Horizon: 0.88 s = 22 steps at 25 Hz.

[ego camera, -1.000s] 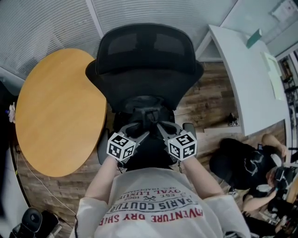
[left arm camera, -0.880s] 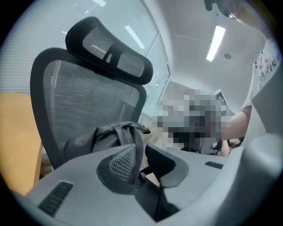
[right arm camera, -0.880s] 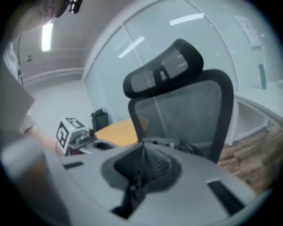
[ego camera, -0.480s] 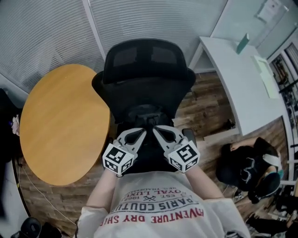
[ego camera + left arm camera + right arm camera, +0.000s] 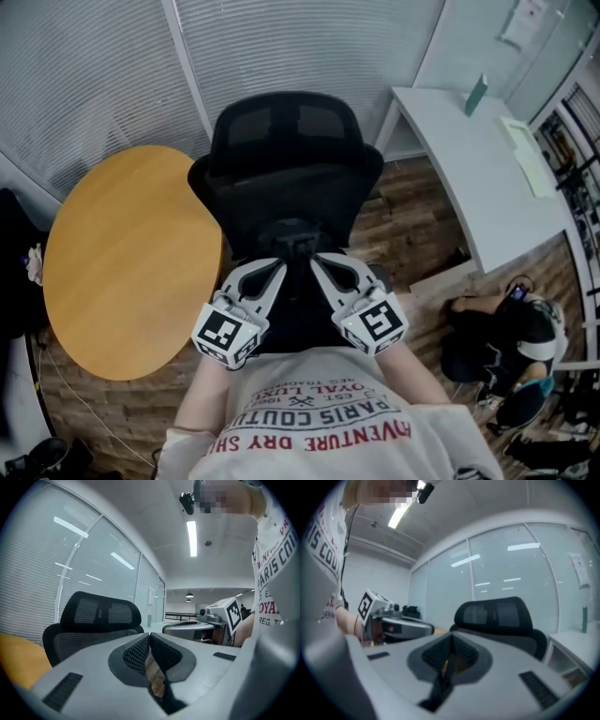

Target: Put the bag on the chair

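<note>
A black mesh office chair (image 5: 286,178) faces me, also in the left gripper view (image 5: 98,616) and the right gripper view (image 5: 497,616). My two grippers hang side by side over its seat. The left gripper (image 5: 279,269) is shut, and a dark strap (image 5: 164,698) runs down from its pads (image 5: 140,651). The right gripper (image 5: 315,264) is shut too, on a dark strap (image 5: 438,686). The black bag (image 5: 292,305) hangs between and below them, hard to tell apart from the black seat. Most of it is hidden.
A round wooden table (image 5: 122,253) stands to the chair's left. A white desk (image 5: 487,178) is at the right, with a person crouching on the wood floor (image 5: 497,337) below it. Glass walls with blinds (image 5: 112,66) run behind the chair.
Both grippers have drawn back a little toward my body and spread slightly apart. The chair now sits lower in the head view.
</note>
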Each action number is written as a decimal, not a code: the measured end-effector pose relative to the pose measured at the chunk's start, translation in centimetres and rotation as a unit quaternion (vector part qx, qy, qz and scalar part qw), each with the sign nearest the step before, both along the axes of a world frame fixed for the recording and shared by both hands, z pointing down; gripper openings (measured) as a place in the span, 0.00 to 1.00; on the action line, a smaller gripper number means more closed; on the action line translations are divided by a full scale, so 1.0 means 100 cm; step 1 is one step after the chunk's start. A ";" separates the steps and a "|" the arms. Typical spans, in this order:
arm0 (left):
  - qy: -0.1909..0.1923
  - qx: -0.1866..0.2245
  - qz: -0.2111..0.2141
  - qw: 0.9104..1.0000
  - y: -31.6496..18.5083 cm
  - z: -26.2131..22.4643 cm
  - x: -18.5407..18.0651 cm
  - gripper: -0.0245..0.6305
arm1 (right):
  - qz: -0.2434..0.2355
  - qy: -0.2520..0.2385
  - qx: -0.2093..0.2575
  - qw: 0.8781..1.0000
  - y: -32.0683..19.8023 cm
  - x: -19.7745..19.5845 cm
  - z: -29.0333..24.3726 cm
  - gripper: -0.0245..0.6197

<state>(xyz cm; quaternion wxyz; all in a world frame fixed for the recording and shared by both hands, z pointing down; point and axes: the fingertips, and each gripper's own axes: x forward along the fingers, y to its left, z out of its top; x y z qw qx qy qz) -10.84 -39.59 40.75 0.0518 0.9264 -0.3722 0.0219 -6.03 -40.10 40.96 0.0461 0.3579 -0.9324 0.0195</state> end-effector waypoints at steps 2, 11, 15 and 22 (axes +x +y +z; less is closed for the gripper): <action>0.005 -0.003 -0.005 1.000 0.000 -0.003 -0.002 0.10 | -0.001 0.001 0.002 1.000 0.003 0.001 -0.001 0.08; -0.009 -0.009 -0.018 1.000 0.003 0.000 -0.009 0.10 | 0.003 0.002 -0.001 1.000 0.008 0.001 0.000 0.08; -0.008 -0.012 -0.016 1.000 0.010 0.001 -0.010 0.10 | -0.003 0.011 -0.004 1.000 0.015 -0.003 0.003 0.08; -0.019 -0.017 -0.013 1.000 0.004 0.005 -0.007 0.10 | -0.029 0.034 -0.005 0.999 0.017 -0.011 0.009 0.08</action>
